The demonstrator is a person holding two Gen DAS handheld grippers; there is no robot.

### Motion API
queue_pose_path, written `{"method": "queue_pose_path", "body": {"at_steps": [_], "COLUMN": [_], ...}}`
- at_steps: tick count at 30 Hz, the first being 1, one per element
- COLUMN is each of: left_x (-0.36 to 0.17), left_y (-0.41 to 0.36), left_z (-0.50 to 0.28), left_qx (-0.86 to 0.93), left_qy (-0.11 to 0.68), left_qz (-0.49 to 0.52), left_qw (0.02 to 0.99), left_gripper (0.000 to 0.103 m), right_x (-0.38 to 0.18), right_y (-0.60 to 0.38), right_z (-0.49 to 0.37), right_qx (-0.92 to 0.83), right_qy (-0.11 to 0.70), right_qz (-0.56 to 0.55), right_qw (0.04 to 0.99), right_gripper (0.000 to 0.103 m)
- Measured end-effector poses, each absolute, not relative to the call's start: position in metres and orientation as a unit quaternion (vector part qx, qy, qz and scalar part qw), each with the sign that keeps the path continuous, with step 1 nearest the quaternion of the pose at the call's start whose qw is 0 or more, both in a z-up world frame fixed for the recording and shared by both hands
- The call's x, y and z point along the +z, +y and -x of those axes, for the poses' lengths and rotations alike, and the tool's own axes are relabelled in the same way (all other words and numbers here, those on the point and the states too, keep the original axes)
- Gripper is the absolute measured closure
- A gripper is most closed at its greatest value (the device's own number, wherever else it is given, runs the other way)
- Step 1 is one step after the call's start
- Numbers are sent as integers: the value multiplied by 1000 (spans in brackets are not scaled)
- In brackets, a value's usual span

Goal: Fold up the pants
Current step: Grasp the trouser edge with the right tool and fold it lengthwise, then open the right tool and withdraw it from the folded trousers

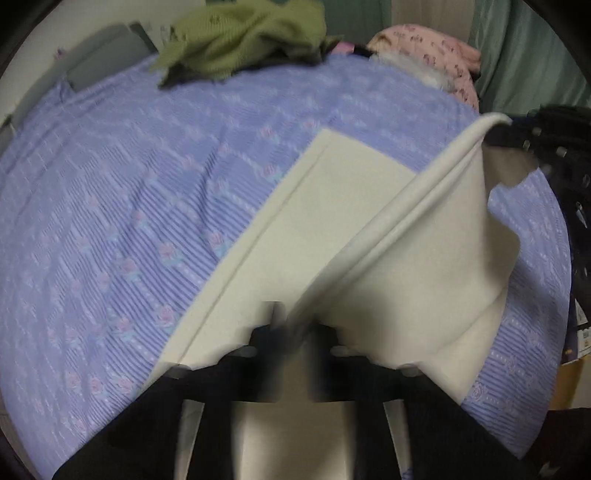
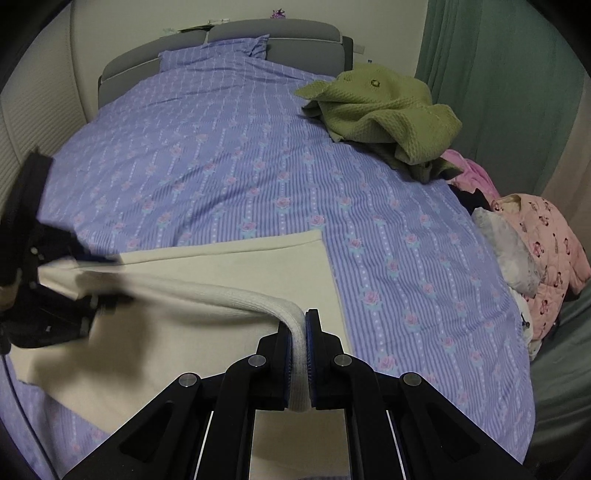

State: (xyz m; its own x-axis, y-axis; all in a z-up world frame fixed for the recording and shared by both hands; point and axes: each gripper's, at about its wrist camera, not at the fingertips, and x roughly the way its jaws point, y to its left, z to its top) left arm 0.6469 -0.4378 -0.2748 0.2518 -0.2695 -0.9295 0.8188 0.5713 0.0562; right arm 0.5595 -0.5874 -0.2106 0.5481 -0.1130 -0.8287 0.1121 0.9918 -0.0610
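Cream pants (image 1: 332, 206) lie on the purple floral bedspread (image 1: 110, 206), one end lifted between both grippers. My left gripper (image 1: 295, 325) is shut on the raised cream edge; the view is blurred. It shows at the far left of the right wrist view (image 2: 70, 280), holding the same edge. My right gripper (image 2: 301, 332) is shut on the thick rolled edge of the pants (image 2: 229, 254), and it appears at the right of the left wrist view (image 1: 513, 136). The lower layer of the pants lies flat on the bed.
A green knitted garment (image 2: 384, 110) is heaped at the bed's far right side. A pink printed garment (image 2: 539, 243) and other clothes lie at the right edge. A grey headboard (image 2: 273, 33) and a pillow are at the far end. Green curtains (image 2: 498, 74) hang at right.
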Motion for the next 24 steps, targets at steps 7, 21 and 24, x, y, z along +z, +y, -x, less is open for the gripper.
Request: {"method": "queue_pose_path", "body": {"at_steps": [7, 21, 24], "left_x": [-270, -303, -263], "left_y": [-438, -460, -454], "left_z": [-691, -730, -710], "left_qx": [-313, -222, -220], "left_qy": [485, 495, 453], "left_qz": [-234, -228, -184], "left_qw": [783, 809, 844], "left_gripper": [93, 38, 26], "right_x": [-210, -276, -245], "right_y": [-602, -637, -657], "right_z": [-635, -715, -677], "right_qx": [-34, -82, -88], "right_qy": [497, 522, 484], "right_qz": [32, 65, 23], "right_qw": [866, 847, 870], "right_gripper": [96, 45, 41]}}
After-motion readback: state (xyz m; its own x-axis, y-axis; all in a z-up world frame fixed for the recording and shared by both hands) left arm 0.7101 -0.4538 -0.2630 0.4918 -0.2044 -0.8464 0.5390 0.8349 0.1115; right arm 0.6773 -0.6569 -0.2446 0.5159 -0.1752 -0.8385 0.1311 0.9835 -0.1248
